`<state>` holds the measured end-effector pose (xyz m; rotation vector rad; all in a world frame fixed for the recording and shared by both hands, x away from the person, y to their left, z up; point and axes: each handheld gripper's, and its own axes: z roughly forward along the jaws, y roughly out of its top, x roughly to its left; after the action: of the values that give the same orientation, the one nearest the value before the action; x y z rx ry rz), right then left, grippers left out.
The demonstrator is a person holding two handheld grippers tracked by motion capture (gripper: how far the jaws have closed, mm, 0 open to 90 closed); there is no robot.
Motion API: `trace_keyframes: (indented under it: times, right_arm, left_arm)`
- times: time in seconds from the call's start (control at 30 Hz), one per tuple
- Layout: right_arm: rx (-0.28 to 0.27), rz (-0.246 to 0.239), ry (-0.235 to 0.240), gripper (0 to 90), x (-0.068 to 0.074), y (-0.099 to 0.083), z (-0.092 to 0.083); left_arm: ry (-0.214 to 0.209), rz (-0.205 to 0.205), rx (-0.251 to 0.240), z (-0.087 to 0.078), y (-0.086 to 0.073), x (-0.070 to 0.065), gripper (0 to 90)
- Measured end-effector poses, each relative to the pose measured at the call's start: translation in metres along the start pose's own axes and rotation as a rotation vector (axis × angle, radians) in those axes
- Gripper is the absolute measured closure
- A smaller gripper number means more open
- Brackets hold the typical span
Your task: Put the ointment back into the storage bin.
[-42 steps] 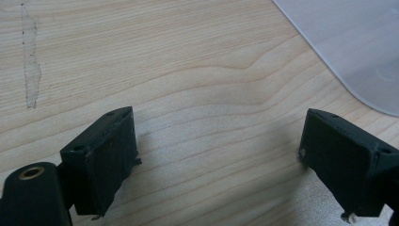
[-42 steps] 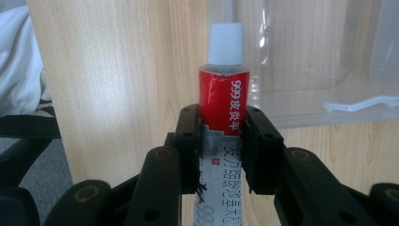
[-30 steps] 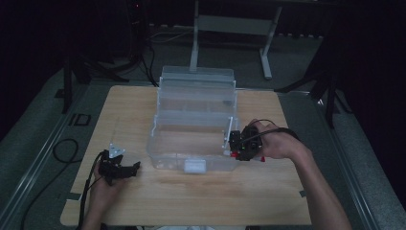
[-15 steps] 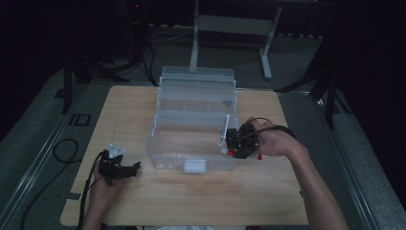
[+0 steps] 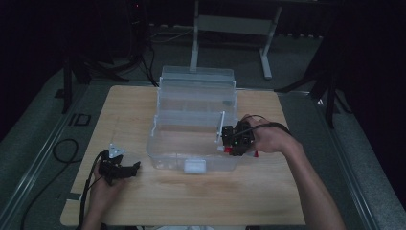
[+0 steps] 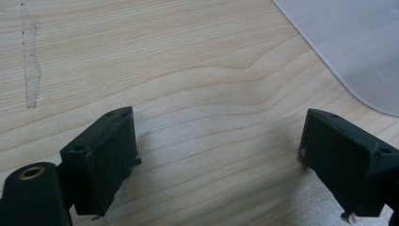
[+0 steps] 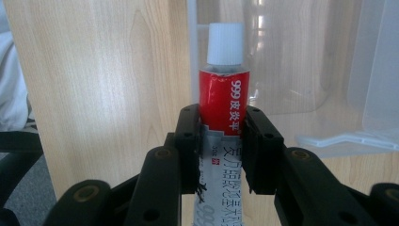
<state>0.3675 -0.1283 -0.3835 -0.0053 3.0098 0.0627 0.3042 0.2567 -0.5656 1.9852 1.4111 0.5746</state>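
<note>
Nearest you: your left gripper [image 5: 119, 167] sits low over the wooden table [image 5: 191, 201], near its front-left corner. Jaws stand wide apart in the left gripper view, bare wood grain between them, nothing held. Its cable runs off the table edge on the left. A rounded corner of the clear plastic box [image 6: 357, 52] shows at the upper right of that view, well apart from the jaws.

Your right gripper [image 5: 237, 141] is at the box's front-right corner, wrist coming in from the right. Jaws are clamped on a red-and-white tube [image 7: 221, 108]. In the right gripper view the pads press both flanks of the tube at about mid-length. The white screw cap [image 7: 225, 43] points away from the gripper, and the red band with white print sits just past the pads. The white printed tail runs back between the jaws toward the camera. The tube looks straight in the grip, in line with the jaws.

Tube position: cap end is over the box edge, with a clear box wall and a clear compartment behind it. In the high view a bit of red shows at the gripper [image 5: 253, 154], right by the box's right-hand wall. Can't tell whether the tube touches the box.

Farther out: the box's lid [image 5: 197, 88] stands open at the back. Behind the table there's a metal stand [image 5: 230, 24] on the grey floor.
</note>
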Motion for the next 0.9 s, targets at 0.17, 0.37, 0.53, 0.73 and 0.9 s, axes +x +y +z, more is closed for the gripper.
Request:
trace_keyframes:
  times: [0.17,0.37,0.53,0.73,0.9]
  right_arm:
    - [0.002,-0.001,0.0,70.0,-0.003,0.004,0.001]
    - [0.003,0.0,0.007,70.1,-0.005,0.008,0.001]
    - [-0.001,-0.007,0.003,70.1,-0.007,0.013,0.001]
    - [-0.004,-0.014,-0.001,70.1,-0.009,0.019,0.0]
    - [-0.006,-0.014,0.001,70.1,-0.011,0.024,0.0]
  left_arm:
    - [0.0,0.0,0.0,0.0,0.0,0.0,12.0]
    - [0.0,0.0,0.0,0.0,0.0,0.0,12.0]
    - [0.0,0.0,0.0,0.0,0.0,0.0,12.0]
    - [0.0,0.0,0.0,0.0,0.0,0.0,12.0]
    - [0.0,0.0,0.0,0.0,0.0,0.0,12.0]
